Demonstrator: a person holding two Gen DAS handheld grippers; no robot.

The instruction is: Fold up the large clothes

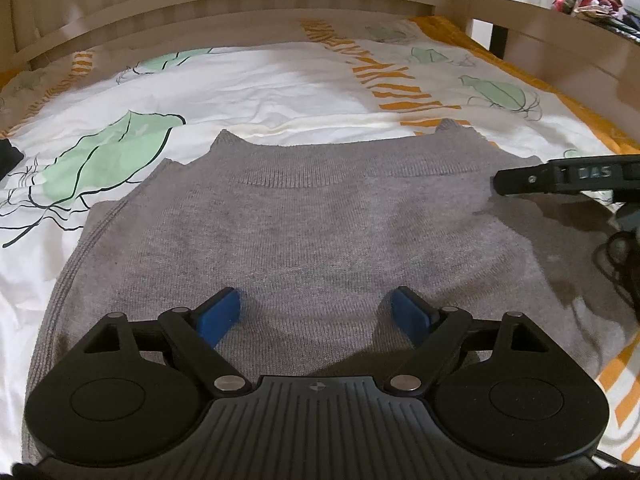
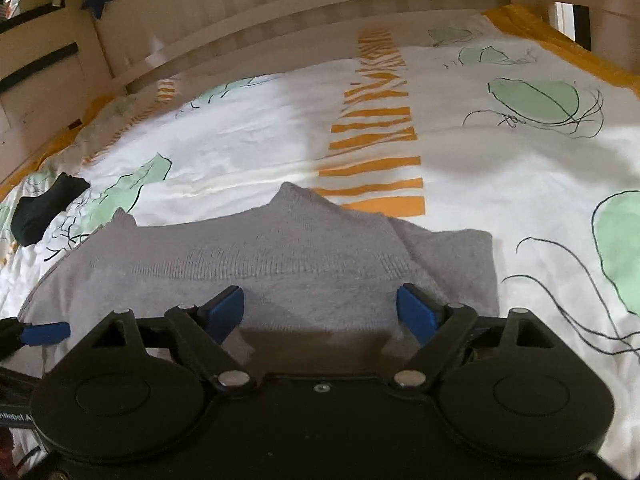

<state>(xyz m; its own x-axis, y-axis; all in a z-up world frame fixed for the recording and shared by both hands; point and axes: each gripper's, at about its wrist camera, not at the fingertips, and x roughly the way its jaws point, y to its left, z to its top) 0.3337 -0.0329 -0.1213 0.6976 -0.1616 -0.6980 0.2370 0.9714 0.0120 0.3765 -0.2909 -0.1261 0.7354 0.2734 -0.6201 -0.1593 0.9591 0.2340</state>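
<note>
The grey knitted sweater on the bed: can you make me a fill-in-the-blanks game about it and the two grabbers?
1. The grey knitted sweater lies on a leaf-printed ____.
2. The pads of the left gripper are coloured ____.
3. The jaws of the right gripper stand ____, gripping nothing.
4. The small black cloth lies ____ the sweater, not on it.

Missing words: bedsheet; blue; open; beside

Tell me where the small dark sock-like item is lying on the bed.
In the right wrist view, the small dark sock-like item lies at far left on the leaf-printed white bed cover, apart from the grey knitted sweater.
</note>
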